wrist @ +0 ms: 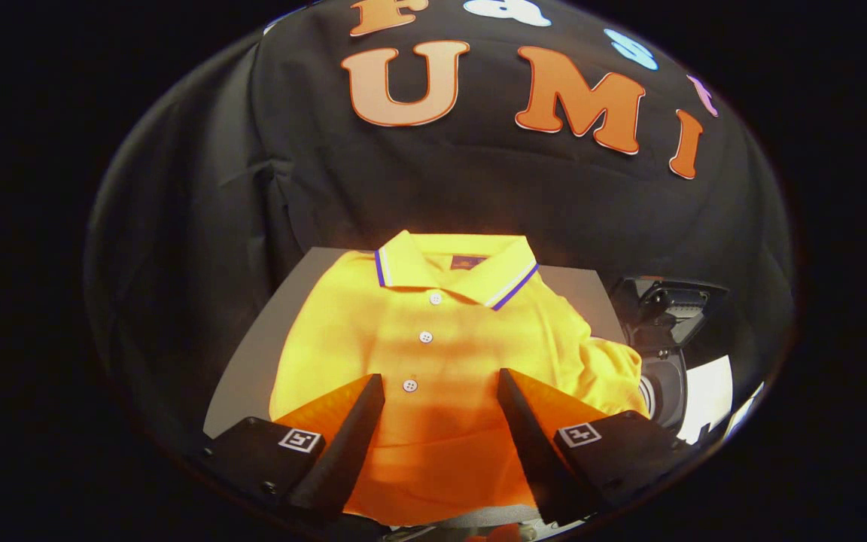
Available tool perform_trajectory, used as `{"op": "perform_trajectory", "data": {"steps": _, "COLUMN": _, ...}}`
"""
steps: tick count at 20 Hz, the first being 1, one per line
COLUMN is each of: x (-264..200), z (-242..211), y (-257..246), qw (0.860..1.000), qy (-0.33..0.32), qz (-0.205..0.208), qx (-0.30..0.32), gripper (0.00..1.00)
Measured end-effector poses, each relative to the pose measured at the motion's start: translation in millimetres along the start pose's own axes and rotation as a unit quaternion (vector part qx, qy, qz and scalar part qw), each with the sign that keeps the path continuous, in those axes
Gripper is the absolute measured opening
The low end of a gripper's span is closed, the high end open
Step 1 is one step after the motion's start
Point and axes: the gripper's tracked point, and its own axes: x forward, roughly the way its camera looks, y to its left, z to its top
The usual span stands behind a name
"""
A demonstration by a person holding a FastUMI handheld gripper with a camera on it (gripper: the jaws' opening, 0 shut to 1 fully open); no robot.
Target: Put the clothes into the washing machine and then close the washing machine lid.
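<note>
A yellow polo shirt (pixel 433 354) with a blue-striped collar and white buttons lies flat on a grey surface (pixel 253 354). My gripper (pixel 441 380) hovers over the shirt's lower front, its two black fingers (pixel 358 429) spread wide apart with the button placket between them. Nothing is held. To the right of the shirt stands a small washing machine (pixel 663 369) with its dark lid (pixel 667 305) raised; the round drum opening shows partly beside the right finger.
The black booth wall rises just behind the grey surface. A bright white patch (pixel 708 391) lies to the right of the washing machine. The shirt's right sleeve (pixel 614 369) bunches up close to the machine.
</note>
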Motion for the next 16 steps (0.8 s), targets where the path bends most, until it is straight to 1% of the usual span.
{"op": "perform_trajectory", "data": {"steps": 5, "x": 7.2, "z": -3.5, "y": 2.6, "qw": 1.000, "qy": 0.014, "qz": -0.002, "qx": -0.019, "gripper": 0.97}}
{"op": "perform_trajectory", "data": {"steps": 12, "x": 13.4, "z": 3.2, "y": -0.8, "qw": 0.999, "qy": -0.030, "qz": 0.014, "qx": -0.019, "gripper": 0.97}}
{"op": "perform_trajectory", "data": {"steps": 15, "x": 11.8, "z": 4.5, "y": -2.9, "qw": 0.999, "qy": -0.041, "qz": 0.018, "qx": -0.032, "gripper": 0.81}}
{"op": "perform_trajectory", "data": {"steps": 16, "x": 13.1, "z": 4.3, "y": -3.6, "qw": 0.998, "qy": -0.048, "qz": 0.019, "qx": -0.029, "gripper": 0.71}}
